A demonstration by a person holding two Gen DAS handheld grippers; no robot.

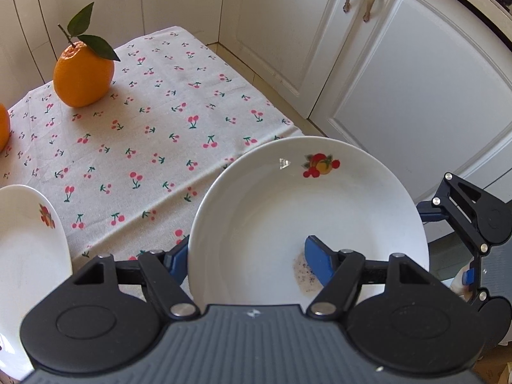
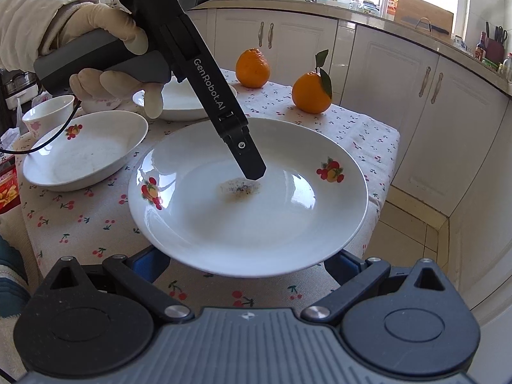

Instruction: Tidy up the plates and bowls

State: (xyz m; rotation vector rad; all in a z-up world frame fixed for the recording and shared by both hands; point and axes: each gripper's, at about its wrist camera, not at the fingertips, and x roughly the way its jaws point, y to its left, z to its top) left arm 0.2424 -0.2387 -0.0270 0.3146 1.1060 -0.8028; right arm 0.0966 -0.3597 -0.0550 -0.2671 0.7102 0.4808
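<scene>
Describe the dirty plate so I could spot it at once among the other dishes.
Find the table with the cherry-print cloth and two oranges. At its near edge, the plate is held up off the cloth by the left gripper, one finger reaching into it. Unlike the other dishes, it has a dark speckled smear in its middle.

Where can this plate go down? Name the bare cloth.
Free: the cherry tablecloth between the leafed orange and the held plate, out to the cloth's near edge. Crowded: the other end, where a deep plate, a second plate and a cup bunch together.
</scene>
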